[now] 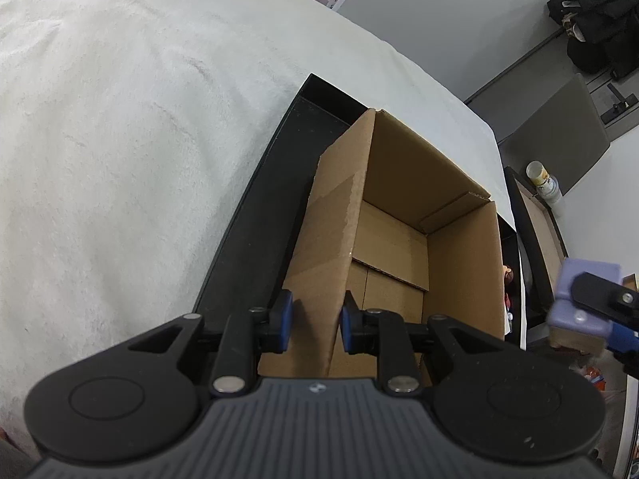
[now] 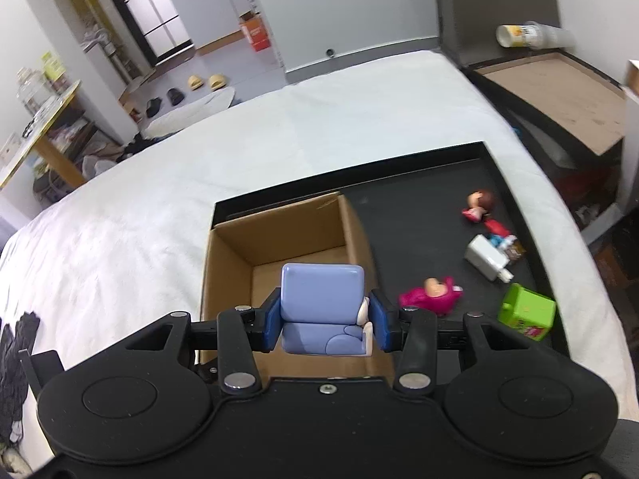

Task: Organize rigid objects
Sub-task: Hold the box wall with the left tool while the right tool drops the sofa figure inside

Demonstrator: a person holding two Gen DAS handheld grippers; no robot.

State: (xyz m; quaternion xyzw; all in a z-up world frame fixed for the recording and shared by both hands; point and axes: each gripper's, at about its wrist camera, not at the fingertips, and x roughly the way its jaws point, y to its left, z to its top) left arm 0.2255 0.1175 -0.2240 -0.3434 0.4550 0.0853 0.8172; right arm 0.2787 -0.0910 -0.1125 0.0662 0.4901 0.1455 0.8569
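An open cardboard box (image 1: 399, 215) stands in a black tray (image 1: 247, 247) on the white bed. My left gripper (image 1: 314, 321) is shut on the box's near left wall. My right gripper (image 2: 325, 321) is shut on a lavender toy armchair (image 2: 321, 303) and holds it above the box's near edge (image 2: 279, 235); the chair also shows at the right edge of the left wrist view (image 1: 583, 299). On the tray floor (image 2: 419, 207) lie a pink figure (image 2: 433, 295), a green cube (image 2: 527, 311), a white charger (image 2: 487, 257) and a small doll (image 2: 479, 203).
A low black side table (image 2: 559, 92) with a brown top stands right of the bed, a lying cup (image 2: 527, 36) on it. The white bedcover (image 2: 120, 239) spreads left and behind the tray. Shoes and furniture lie on the floor beyond.
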